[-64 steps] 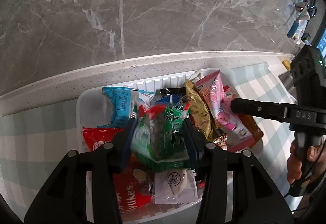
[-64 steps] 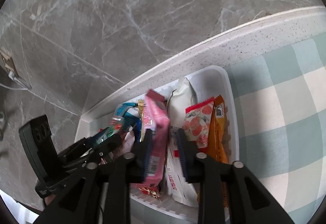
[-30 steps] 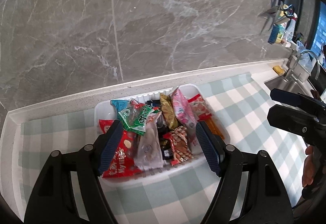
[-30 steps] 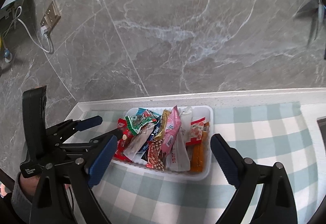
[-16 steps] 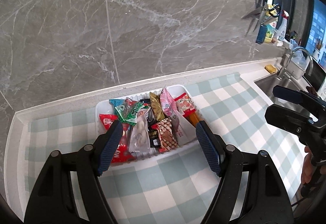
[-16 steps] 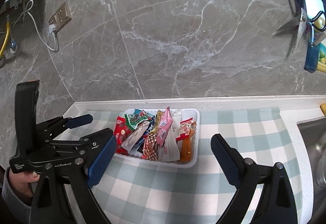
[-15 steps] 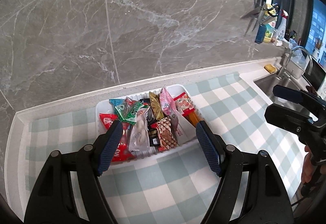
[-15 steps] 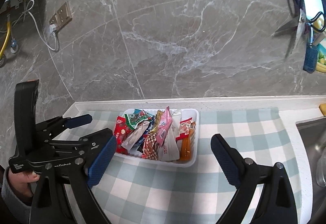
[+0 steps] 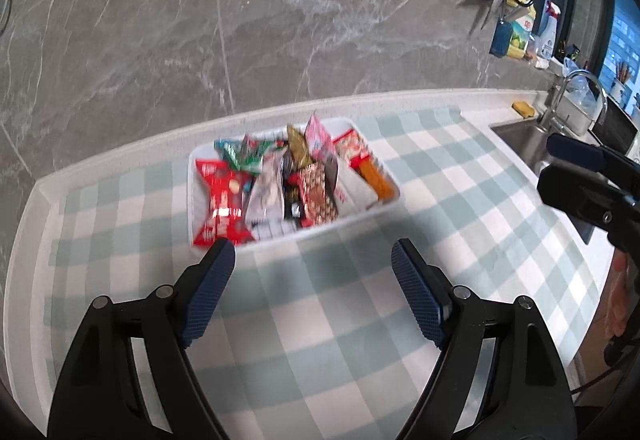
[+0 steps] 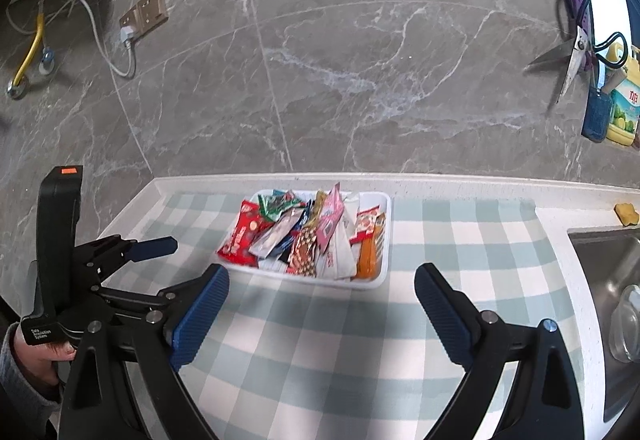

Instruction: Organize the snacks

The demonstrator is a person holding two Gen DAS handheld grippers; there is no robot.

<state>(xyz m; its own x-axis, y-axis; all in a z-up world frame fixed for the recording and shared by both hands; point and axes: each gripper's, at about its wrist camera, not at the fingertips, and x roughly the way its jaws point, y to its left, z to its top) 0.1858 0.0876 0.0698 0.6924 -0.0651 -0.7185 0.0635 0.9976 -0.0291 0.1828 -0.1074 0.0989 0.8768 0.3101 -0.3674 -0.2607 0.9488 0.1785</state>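
Observation:
A white tray (image 9: 193, 168) holds several snack packs standing side by side, among them a red pack (image 9: 222, 196), a green pack (image 9: 250, 155), a pink pack (image 9: 318, 138) and an orange pack (image 9: 374, 176). The tray also shows in the right wrist view (image 10: 386, 236) with the pink pack (image 10: 332, 216). My left gripper (image 9: 314, 254) is open and empty, pulled back in front of the tray. My right gripper (image 10: 322, 278) is open and empty, also back from the tray. The left gripper shows in the right wrist view (image 10: 160, 262) at the left.
The tray sits on a green-and-white checked cloth (image 10: 360, 340) on a white counter against a grey marble wall. A sink (image 10: 604, 280) with a tap (image 9: 576, 88) lies to the right. Scissors (image 10: 576, 48) and bottles hang on the wall. A wall socket (image 10: 146, 14) is at left.
Both grippers let go of their snack packs, opened wide and drew back and up from the tray. The tray now looks smaller and farther off.

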